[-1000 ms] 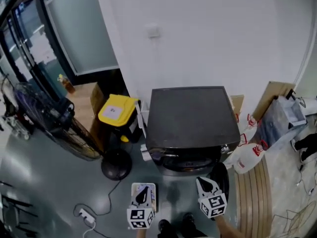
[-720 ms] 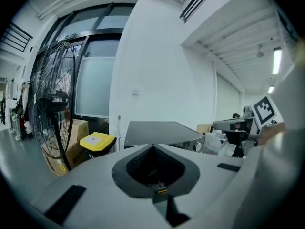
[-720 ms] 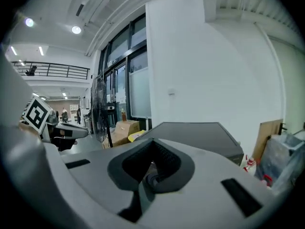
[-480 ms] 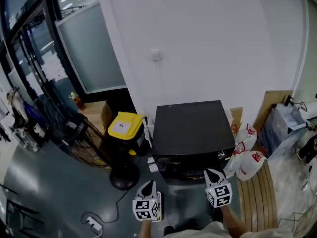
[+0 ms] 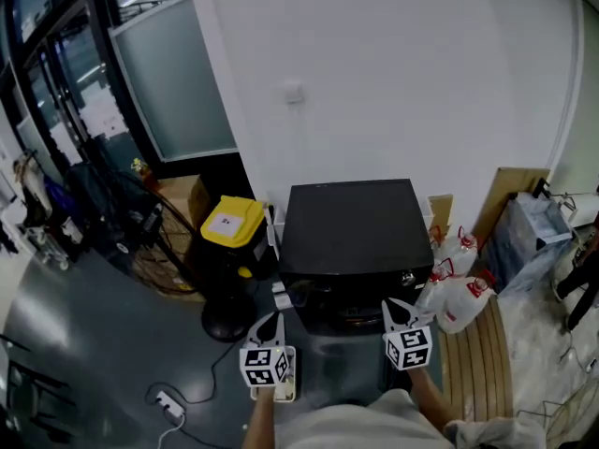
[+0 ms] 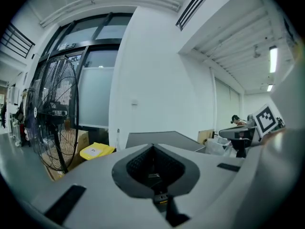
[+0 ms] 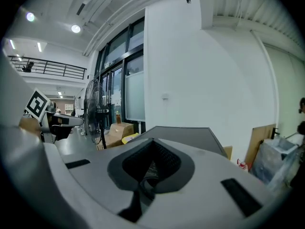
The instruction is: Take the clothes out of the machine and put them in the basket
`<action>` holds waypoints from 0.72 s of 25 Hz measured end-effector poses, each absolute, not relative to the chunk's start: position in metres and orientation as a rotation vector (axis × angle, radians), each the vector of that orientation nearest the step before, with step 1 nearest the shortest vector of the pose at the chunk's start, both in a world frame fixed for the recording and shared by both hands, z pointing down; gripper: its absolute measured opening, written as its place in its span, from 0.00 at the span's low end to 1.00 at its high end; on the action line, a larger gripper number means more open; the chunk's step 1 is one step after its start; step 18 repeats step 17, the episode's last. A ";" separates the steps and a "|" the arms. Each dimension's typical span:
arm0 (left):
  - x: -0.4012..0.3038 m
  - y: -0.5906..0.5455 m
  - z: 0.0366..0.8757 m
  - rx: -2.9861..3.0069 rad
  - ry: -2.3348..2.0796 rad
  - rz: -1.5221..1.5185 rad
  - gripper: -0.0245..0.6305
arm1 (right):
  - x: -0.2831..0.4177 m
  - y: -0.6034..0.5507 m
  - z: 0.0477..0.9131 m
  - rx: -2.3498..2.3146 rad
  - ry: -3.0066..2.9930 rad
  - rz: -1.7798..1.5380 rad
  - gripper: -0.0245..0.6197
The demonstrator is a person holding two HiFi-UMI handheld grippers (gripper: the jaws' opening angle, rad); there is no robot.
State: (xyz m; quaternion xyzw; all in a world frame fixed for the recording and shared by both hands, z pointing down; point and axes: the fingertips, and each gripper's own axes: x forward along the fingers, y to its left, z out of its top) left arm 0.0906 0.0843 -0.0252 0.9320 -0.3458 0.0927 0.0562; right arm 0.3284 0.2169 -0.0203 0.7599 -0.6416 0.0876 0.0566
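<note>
One washing machine (image 5: 348,227), dark and flat-topped, stands with its back to the white wall (image 5: 393,73) and its front towards you. The head view is too dark at that front to show you any clothes or how the door stands.

Two grippers, both yours, are held side by side just before the machine's front and point at it close to level.
- Left gripper (image 5: 270,323): its jaws are closed together with nothing between them, and its marker cube faces up at you.
- Right gripper (image 5: 392,309): its jaws are also pressed together and hold nothing.

One white tray-like container (image 5: 292,383) lies on the floor directly under your left gripper. You cannot tell whether it is the basket.

One yellow-lidded bin (image 5: 227,224) stands on the floor just beside the machine's left side.

One floor fan (image 6: 50,123) has its round black base near the machine's front left corner. Its wire cage stands to the left of the bin.

One cardboard box (image 5: 182,195) sits behind the bin, by the glass partition (image 5: 173,82).

Several white jugs (image 5: 457,297) with red caps stand grouped on the floor against the machine's right side.

One cardboard sheet (image 5: 505,199) leans on the wall behind the jugs.

One slatted wooden board (image 5: 482,363) lies on the floor to the right of your right gripper.

One power strip (image 5: 168,404) lies on the floor at lower left, well apart from the machine.

One switch plate (image 5: 295,94) is on the wall above the machine.
</note>
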 end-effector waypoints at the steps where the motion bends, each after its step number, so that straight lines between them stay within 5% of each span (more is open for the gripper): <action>1: 0.092 0.083 -0.028 2.829 -1.052 0.276 0.07 | 0.330 0.215 -0.022 2.306 -1.947 0.258 0.07; 18: 0.099 0.080 -0.031 2.822 -1.062 0.273 0.07 | 0.331 0.208 -0.025 2.298 -1.959 0.259 0.07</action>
